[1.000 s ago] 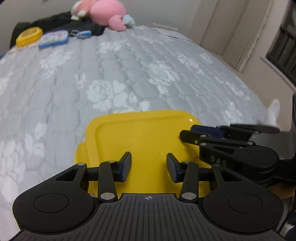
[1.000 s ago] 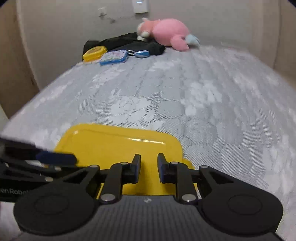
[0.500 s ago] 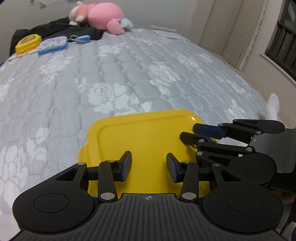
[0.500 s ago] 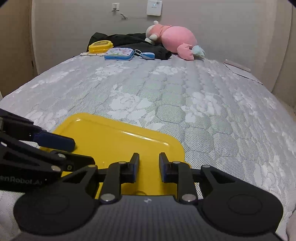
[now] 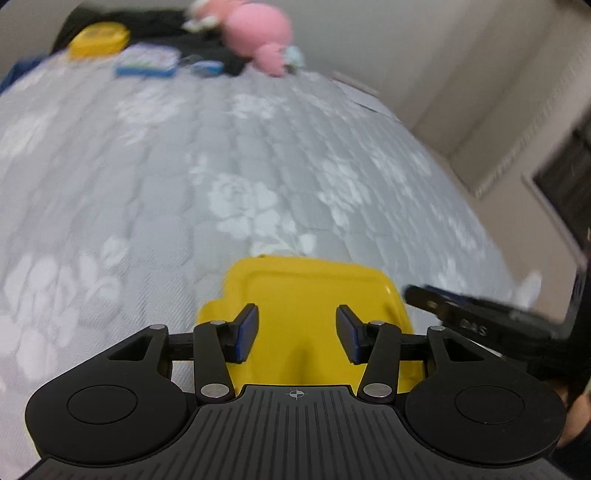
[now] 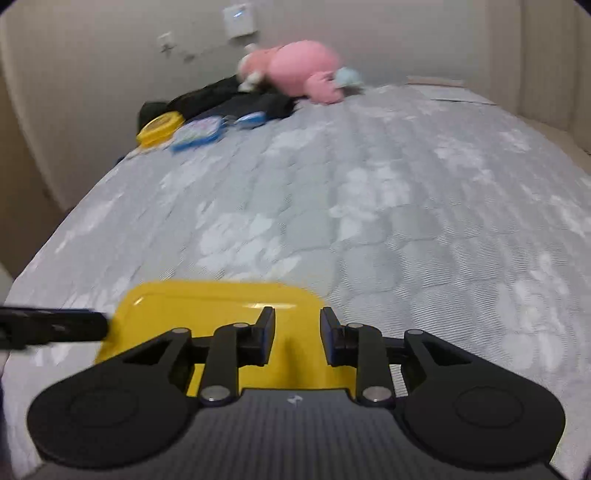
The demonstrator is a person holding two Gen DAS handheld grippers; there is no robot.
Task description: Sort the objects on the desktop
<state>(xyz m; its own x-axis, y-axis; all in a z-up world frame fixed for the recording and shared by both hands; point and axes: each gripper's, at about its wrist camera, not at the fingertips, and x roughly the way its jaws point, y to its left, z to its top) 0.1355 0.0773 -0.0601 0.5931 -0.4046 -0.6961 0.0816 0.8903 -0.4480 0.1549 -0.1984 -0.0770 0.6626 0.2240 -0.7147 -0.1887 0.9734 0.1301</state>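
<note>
An empty yellow tray [image 5: 314,288] [image 6: 207,306] lies on the near part of a grey flowered bed. My left gripper [image 5: 297,326] hovers over the tray's near left side. Its jaws are opening, with only the tray's surface showing behind the gap. My right gripper [image 6: 297,326] hangs over the tray's near right part. Its jaws are also opening, and nothing sits between them. Each gripper shows at the edge of the other's view, the right gripper [image 5: 461,314] and the left gripper [image 6: 55,326]. Both views are blurred.
At the bed's far end lie a yellow round box [image 5: 98,38] [image 6: 160,127], a blue-rimmed case [image 5: 147,62] [image 6: 199,134], a small blue item [image 5: 207,68] [image 6: 251,118], a pink plush [image 5: 258,29] [image 6: 299,68] and black clothing [image 6: 221,96]. The quilt [image 5: 184,166] stretches between them and the tray.
Both grippers' jaws stand wider apart than before. The left gripper has shifted left and up, so the tray sits further right in its view. Both views have rolled and blurred.
</note>
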